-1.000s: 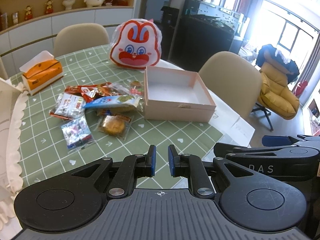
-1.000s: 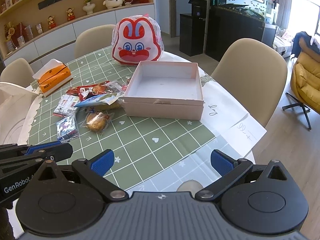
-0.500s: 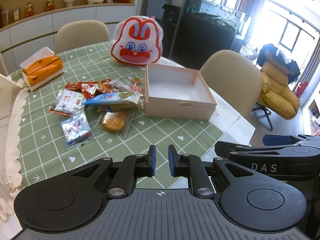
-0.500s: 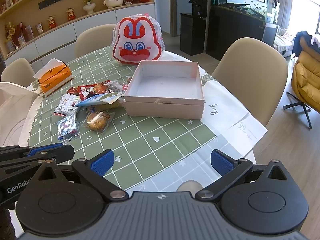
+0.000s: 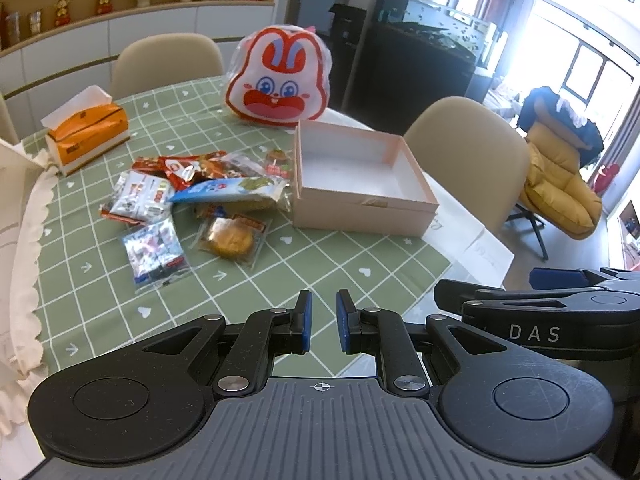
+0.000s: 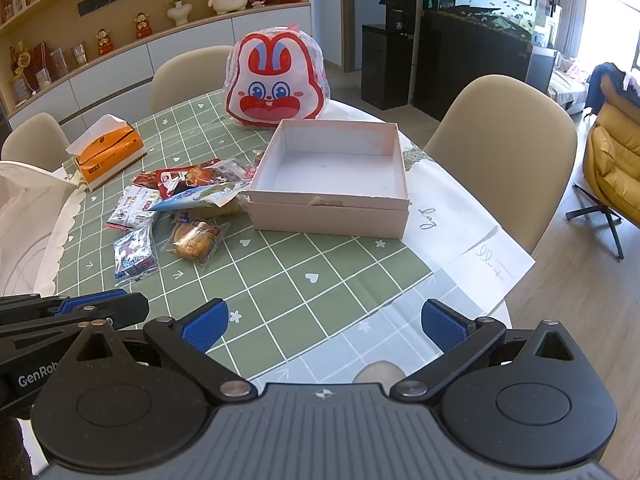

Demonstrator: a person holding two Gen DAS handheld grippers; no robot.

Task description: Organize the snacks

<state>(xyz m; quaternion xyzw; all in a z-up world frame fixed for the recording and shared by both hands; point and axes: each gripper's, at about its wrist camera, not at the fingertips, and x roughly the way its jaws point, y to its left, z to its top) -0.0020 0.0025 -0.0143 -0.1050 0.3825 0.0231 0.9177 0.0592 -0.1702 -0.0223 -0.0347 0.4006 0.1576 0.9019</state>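
An empty pink box stands open on the green checked tablecloth. Left of it lies a pile of wrapped snacks: a round cake in clear wrap, a clear candy packet, a blue-white bag and red packets. My left gripper is nearly shut and empty, over the near table edge. My right gripper is open wide and empty, also short of the snacks.
A red-and-white rabbit bag stands behind the box. An orange tissue box is at the far left. Beige chairs surround the table. White paper lies at the right edge.
Both grippers have edged slightly forward toward the table; the left view tilted a little. Jaw openings are unchanged and nothing on the table moved.
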